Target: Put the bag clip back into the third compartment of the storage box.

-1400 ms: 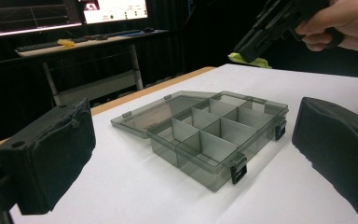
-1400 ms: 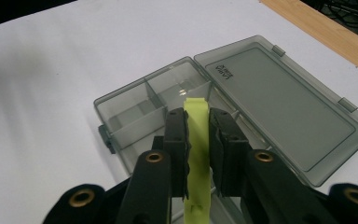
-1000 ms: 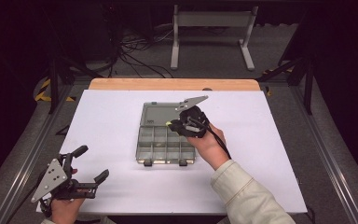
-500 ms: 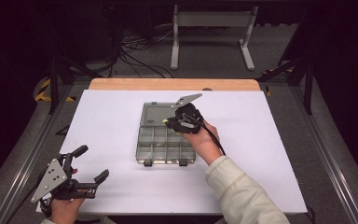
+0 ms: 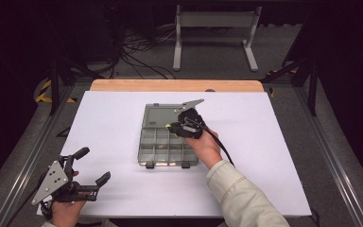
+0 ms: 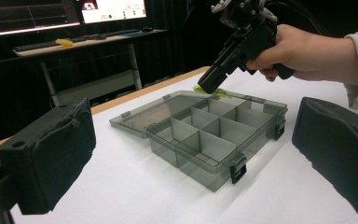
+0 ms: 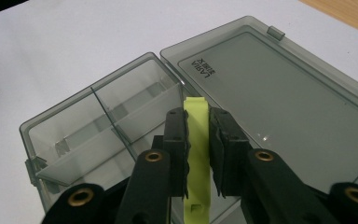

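Dropped lower now, right claw — clamped flat on yellow-green strip, hanging over organizer box near its hinge, likely for a clean drop into a compartment; left claw spread apart, idle above worktop

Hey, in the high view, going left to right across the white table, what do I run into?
Left gripper, jaws open, at the near left corner → grey compartment box with its lid laid open → right gripper over the box's right side, shut on a yellow-green strip → bare white table.
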{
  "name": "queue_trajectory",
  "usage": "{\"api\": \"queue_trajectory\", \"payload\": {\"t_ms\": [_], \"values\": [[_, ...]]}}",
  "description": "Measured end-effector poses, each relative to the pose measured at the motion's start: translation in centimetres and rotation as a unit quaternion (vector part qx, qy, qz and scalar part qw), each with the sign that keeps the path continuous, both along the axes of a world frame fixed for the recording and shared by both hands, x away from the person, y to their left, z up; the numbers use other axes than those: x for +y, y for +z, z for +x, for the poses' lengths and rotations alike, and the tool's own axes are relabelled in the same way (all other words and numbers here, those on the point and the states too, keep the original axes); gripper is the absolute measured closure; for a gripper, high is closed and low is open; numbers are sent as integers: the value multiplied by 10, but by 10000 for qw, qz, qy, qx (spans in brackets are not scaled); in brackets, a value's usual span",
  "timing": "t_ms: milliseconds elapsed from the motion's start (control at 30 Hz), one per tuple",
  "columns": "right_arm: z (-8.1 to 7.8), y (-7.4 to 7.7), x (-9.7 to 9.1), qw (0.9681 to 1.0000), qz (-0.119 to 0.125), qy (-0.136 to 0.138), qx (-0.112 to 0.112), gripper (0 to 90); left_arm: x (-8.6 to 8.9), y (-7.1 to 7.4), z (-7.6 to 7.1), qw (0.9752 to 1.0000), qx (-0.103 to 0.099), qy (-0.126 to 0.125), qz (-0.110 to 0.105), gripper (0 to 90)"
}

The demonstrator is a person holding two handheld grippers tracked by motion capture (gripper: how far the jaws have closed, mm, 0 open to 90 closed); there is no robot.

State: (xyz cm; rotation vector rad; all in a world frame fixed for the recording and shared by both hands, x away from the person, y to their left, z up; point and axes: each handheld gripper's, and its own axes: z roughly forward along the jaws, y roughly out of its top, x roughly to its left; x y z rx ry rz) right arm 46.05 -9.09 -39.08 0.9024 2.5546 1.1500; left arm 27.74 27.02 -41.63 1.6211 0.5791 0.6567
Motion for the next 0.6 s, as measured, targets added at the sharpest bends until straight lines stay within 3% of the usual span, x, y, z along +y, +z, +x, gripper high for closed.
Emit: {"api": "queue_trajectory", "payload": {"t_ms": [600], "values": [[2,-17,0,9997,58,-22,225,779,1,0,0,10000,-10,-11,-10,2]]}}
